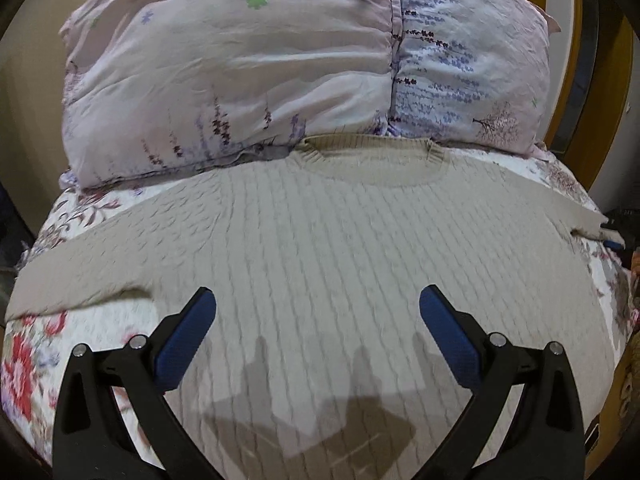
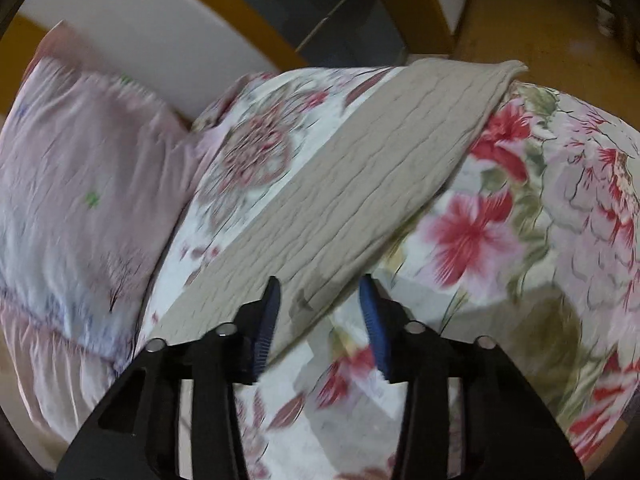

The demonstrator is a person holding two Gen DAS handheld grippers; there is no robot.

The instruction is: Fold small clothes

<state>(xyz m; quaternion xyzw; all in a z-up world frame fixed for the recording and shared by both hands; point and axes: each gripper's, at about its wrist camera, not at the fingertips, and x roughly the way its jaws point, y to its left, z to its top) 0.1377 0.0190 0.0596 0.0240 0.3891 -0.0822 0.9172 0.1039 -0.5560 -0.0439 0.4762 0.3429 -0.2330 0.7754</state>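
A beige cable-knit sweater point(image 1: 328, 248) lies flat on the floral bedspread point(image 1: 36, 364), neckline toward the pillow, both sleeves spread out to the sides. My left gripper point(image 1: 318, 300) is open wide and empty, hovering above the sweater's lower body. In the right wrist view one sleeve point(image 2: 360, 184) runs diagonally across the bedspread point(image 2: 520, 240), its cuff at the far edge. My right gripper point(image 2: 320, 292) is open, its blue fingers just above the sleeve's near edge, holding nothing.
A large pale floral pillow point(image 1: 280, 64) lies at the head of the bed, touching the sweater's collar; it also shows in the right wrist view point(image 2: 80, 184). A yellow wooden bed frame point(image 2: 248, 28) and floor lie beyond the bed's edge.
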